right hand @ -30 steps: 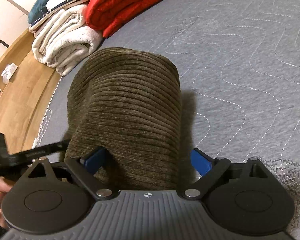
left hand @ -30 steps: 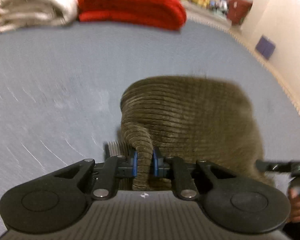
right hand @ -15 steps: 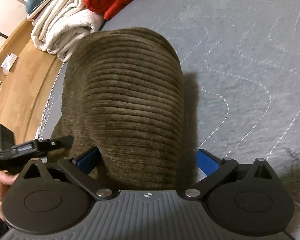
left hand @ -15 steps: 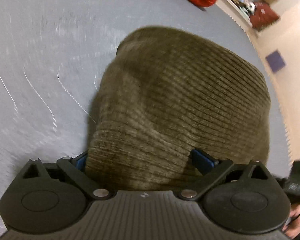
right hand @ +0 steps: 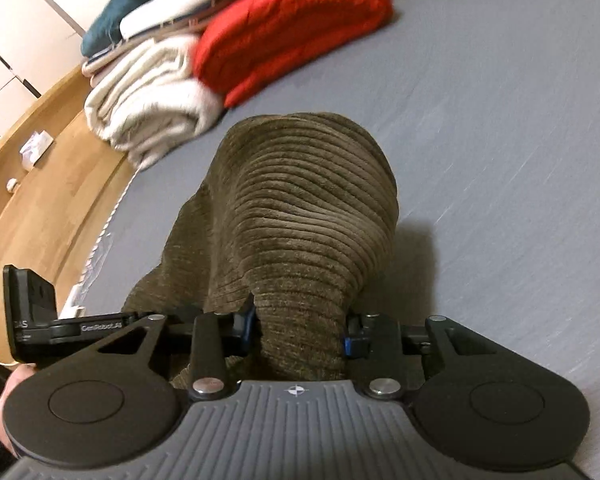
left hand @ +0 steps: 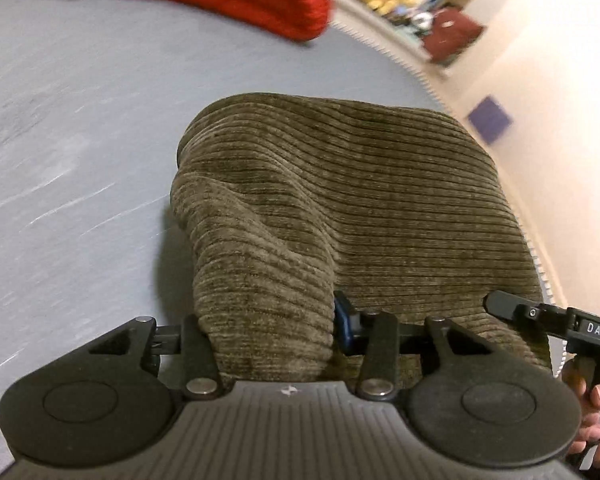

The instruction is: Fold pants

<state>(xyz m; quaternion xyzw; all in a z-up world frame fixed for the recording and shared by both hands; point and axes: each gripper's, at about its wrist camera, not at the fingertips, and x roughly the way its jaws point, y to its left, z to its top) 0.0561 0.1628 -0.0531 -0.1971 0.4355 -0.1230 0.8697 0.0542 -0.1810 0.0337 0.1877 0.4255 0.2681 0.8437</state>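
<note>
Brown corduroy pants (left hand: 360,200) lie folded into a thick stack on the grey-blue bed cover (left hand: 60,152). My left gripper (left hand: 268,328) has its jaws closing on the stack's near left fold, and fabric fills the gap and hides the left pad. In the right wrist view the pants (right hand: 308,208) bunch up toward my right gripper (right hand: 300,332), whose jaws are closing with both blue pads against a pinched fold. The right gripper (left hand: 540,316) shows at the left view's right edge, and the left gripper (right hand: 60,324) at the right view's left edge.
A red folded blanket (right hand: 292,24) and a white folded blanket (right hand: 148,112) lie at the far end of the bed, with teal and white items (right hand: 140,4) stacked behind. Wooden floor (right hand: 40,184) runs along one bed edge, a pale wall (left hand: 548,60) along the other.
The left gripper let go of a thin fold, opened wide around the stack, then narrowed on a thicker fold. The right gripper went from wide open around the pants to pinching them.
</note>
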